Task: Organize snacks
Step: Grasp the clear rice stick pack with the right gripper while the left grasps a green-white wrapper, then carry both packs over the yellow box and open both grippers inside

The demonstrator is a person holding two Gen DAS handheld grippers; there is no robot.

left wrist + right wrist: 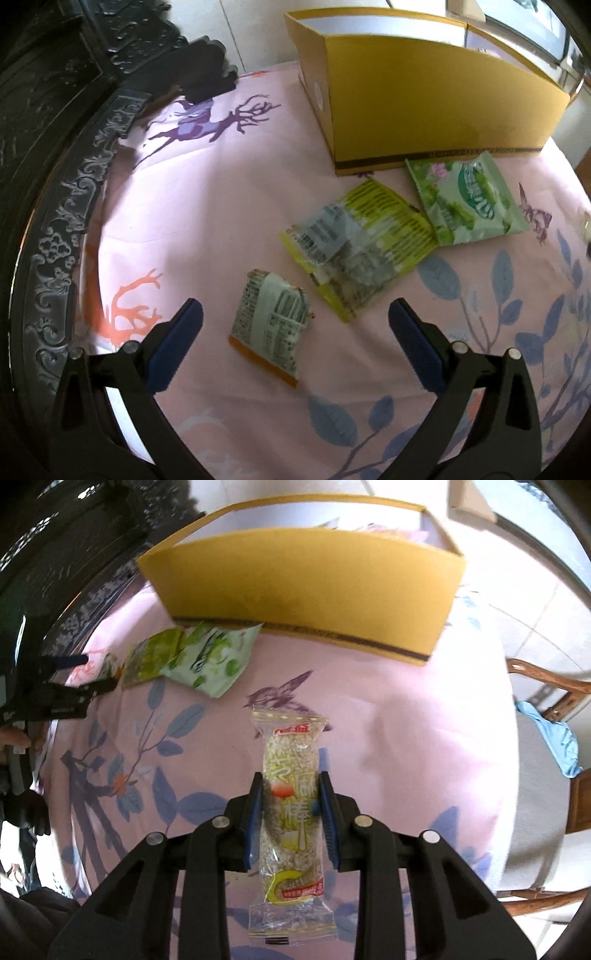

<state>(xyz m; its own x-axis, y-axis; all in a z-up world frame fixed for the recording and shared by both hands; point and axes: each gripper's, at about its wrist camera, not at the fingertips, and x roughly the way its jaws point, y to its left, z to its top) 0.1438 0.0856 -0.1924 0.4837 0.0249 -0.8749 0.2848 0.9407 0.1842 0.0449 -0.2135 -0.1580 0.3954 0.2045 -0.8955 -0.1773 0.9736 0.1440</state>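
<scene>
The yellow box [303, 602] stands open-topped at the far edge of the pink cloth [406, 720], likely the place for the snacks. Three packets [365, 247] lie loose before it (still unsorted). The left gripper [295, 317] hangs spread wide, empty. The right gripper [291, 805] is clenched on the sesame bar [291, 794], apparently to carry it boxward.

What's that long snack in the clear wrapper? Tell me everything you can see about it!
The long snack bar is a pale, grainy stick sealed in a clear crinkly wrapper with a red label and printed characters. Both wrapper ends are flat and crimped; the near end carries a small barcode. It points away toward the yellow box. The right hand-held gripper pinches its middle, one blue pad on each side, above the pink cloth.
</scene>
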